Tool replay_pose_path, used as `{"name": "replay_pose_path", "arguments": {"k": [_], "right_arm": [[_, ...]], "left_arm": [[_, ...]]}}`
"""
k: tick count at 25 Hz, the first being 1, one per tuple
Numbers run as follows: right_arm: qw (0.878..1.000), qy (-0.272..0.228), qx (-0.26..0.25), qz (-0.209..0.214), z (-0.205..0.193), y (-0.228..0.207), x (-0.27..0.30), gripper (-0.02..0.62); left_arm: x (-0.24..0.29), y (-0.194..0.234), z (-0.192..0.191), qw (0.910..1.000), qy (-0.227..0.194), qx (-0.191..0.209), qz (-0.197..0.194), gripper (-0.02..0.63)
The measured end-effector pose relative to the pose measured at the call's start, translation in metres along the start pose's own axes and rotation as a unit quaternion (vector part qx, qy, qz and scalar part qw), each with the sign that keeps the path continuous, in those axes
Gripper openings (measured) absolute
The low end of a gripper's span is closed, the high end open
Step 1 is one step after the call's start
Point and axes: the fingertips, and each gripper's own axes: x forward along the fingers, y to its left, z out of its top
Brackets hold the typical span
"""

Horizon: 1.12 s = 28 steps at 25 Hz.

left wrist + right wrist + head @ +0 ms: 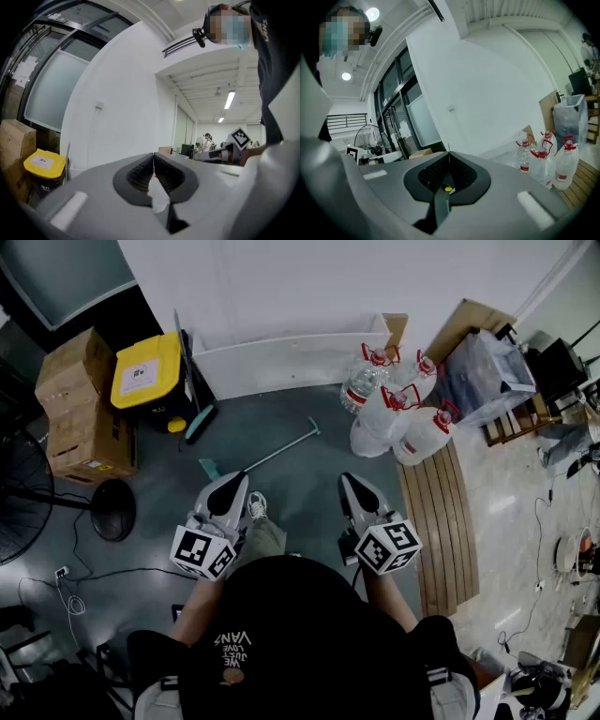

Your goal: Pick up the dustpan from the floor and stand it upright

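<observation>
Found left gripper (153,157) clenched on nothing: jaws pressed tip to tip, only a sliver of white showing through the gap behind them. Found right gripper (449,154) likewise clamped shut and empty. Noted both held about level at waist height, side by side, pointing out over the floor (309,474). Judged this a carrying posture, not a reach.

Located dustpan (277,452) lying flat on the floor just ahead of the two grippers. Traced its long grey handle up and to the right, with the teal pan end (210,468) low and left, beside the left gripper's tip in the head view but judged well below it. Not touched, not lifted.

Judged task not yet begun: need to open one set of jaws, stoop and take the handle, a slim rod probably best pinched near its middle for tipping upright.

Recorded yellow bin (145,373) and cardboard boxes (82,399) at left, water bottles (398,418) at right beside wooden slats (441,512). Flagged the bottles and the person's shoe (256,506) as possible obstacles to a swinging handle.
</observation>
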Motion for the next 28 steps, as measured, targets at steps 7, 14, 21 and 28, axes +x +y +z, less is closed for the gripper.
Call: {"name": "replay_pose_path", "arguments": {"k": [7,14,21,28], "right_arm": [[0.999,0.017,-0.021,-0.034,0.007,-0.020,0.077,0.089],[0.997,0.023,-0.037,-0.065,0.023,-0.037,0.159,0.144],[0.995,0.025,-0.020,-0.096,0.029,-0.056,0.233,0.167],[0.993,0.033,-0.021,-0.115,0.030,-0.079,0.284,0.169]], "left_arm": [[0.046,0.064,-0.002,0.9993,0.023,-0.021,-0.020,0.057],[0.100,0.128,-0.002,0.9968,0.048,-0.031,-0.056,0.062],[0.149,0.193,-0.002,0.9935,0.072,-0.038,-0.080,0.097],[0.181,0.241,-0.009,0.9919,0.084,-0.040,-0.087,0.117]]}}
